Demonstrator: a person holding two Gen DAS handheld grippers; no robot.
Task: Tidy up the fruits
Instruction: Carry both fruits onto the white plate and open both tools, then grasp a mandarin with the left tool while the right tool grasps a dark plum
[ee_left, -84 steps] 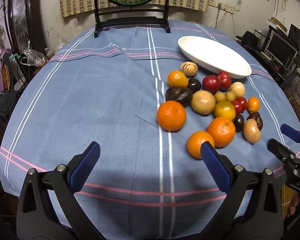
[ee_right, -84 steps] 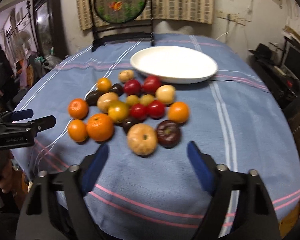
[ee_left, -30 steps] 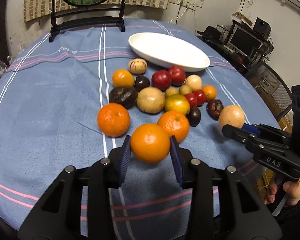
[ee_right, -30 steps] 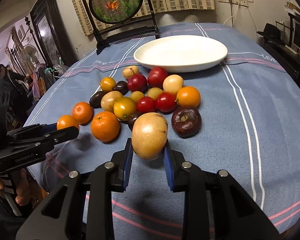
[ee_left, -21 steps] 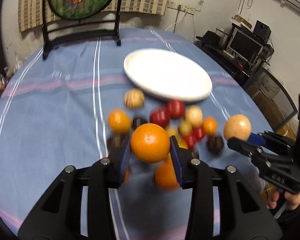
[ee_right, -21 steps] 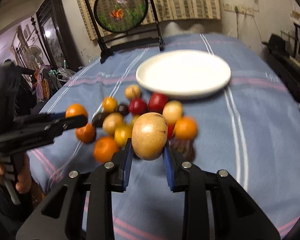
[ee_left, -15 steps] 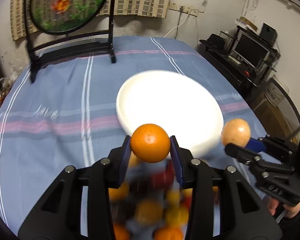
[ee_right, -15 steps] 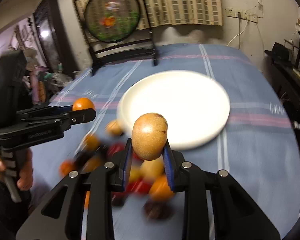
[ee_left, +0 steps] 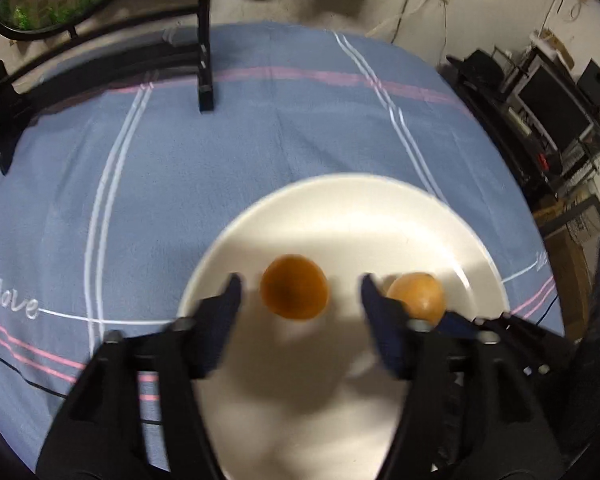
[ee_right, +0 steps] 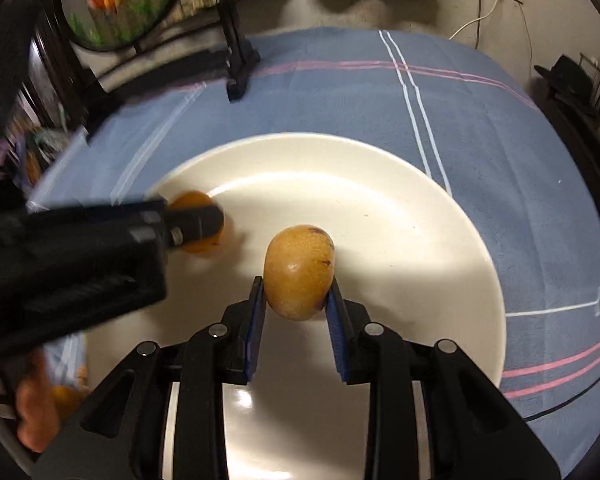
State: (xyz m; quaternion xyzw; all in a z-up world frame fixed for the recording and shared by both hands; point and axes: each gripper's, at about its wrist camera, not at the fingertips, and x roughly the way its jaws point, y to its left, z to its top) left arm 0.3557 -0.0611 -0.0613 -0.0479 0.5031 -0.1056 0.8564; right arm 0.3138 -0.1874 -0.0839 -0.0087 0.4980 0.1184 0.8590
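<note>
A white plate (ee_left: 340, 200) lies on the blue striped tablecloth; it also shows in the right wrist view (ee_right: 400, 208). My left gripper (ee_left: 298, 300) is open over the plate, and an orange (ee_left: 294, 292) sits loose between its spread fingers. My right gripper (ee_right: 298, 296) is shut on a tan round fruit (ee_right: 299, 276) held just above the plate. That tan fruit (ee_left: 417, 295) also shows at the right in the left wrist view. In the right wrist view the orange (ee_right: 196, 222) is partly hidden behind the left gripper's body.
A black stand (ee_left: 204, 60) with a round fish picture stands at the table's far side. Shelves with electronics (ee_left: 548, 112) stand to the right off the table. A few other fruits (ee_right: 66, 398) show blurred at the lower left of the right wrist view.
Both grippers have moved forward over the plate. My left gripper has opened and let go of the orange, which now lies on the plate. The right gripper still holds the tan fruit.
</note>
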